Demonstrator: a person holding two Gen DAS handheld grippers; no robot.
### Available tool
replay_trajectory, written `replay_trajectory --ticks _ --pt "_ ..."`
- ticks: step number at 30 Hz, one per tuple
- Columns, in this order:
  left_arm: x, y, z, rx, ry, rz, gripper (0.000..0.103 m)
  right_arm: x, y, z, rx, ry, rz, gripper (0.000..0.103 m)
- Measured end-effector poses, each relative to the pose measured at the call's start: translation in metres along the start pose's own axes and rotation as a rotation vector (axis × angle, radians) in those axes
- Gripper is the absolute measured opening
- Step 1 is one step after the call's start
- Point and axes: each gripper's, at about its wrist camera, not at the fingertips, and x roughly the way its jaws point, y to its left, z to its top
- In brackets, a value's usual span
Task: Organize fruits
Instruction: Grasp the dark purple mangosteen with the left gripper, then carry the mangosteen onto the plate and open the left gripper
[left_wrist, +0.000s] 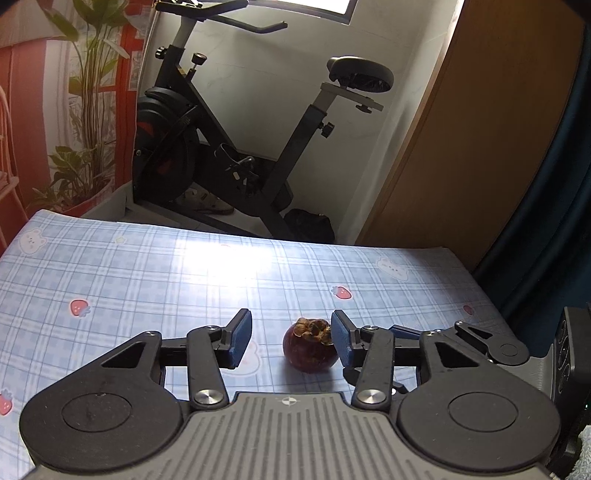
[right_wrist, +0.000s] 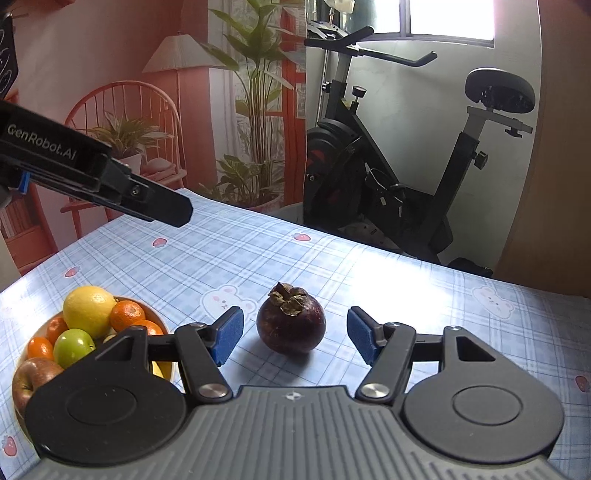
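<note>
A dark purple mangosteen (right_wrist: 291, 321) with a dry brown cap stands upright on the blue checked tablecloth (right_wrist: 332, 258). My right gripper (right_wrist: 295, 341) is open around it, and its blue pads (right_wrist: 229, 338) stand apart from the fruit on both sides. A bowl (right_wrist: 167, 369) at the left holds a lemon (right_wrist: 88, 306), oranges, a green apple and a red apple. My left gripper (right_wrist: 177, 212) hovers above the table's left side, away from the fruit. In the left wrist view that gripper (left_wrist: 291, 339) is open and empty, with the mangosteen (left_wrist: 310, 350) seen beyond its fingers.
An exercise bike (right_wrist: 406, 177) stands behind the table's far edge. Potted plants (right_wrist: 255, 122) and a red chair (right_wrist: 122, 122) are at the back left. A wooden panel (left_wrist: 480, 129) rises at the right. The cloth beyond the mangosteen is bare.
</note>
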Motion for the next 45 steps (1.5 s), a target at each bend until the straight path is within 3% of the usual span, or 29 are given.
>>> replay_trajectory --ticks 9,22,26,29,36,45 --pt "0.065 0.004 0.008 -0.056 0.116 -0.053 0.05 0.042 -0.016 -0.007 0.044 0.044 0.074 0.069" --pt "0.108 0.004 -0.004 -0.034 0.209 -0.089 0.052 0.071 -0.03 -0.015 0.08 0.085 0.118 0.071" --pt "0.112 0.005 -0.003 -0.037 0.211 -0.1 0.056 0.076 -0.034 -0.015 0.09 0.091 0.124 0.07" --pt "0.112 0.004 -0.003 -0.033 0.213 -0.106 0.056 0.076 -0.035 -0.016 0.096 0.082 0.132 0.063" --pt "0.108 0.008 -0.002 -0.045 0.234 -0.126 0.055 0.069 -0.031 -0.017 0.086 0.088 0.137 0.062" --pt "0.041 0.022 -0.007 -0.024 0.217 -0.145 0.055 0.026 0.009 -0.005 0.047 0.053 0.194 0.062"
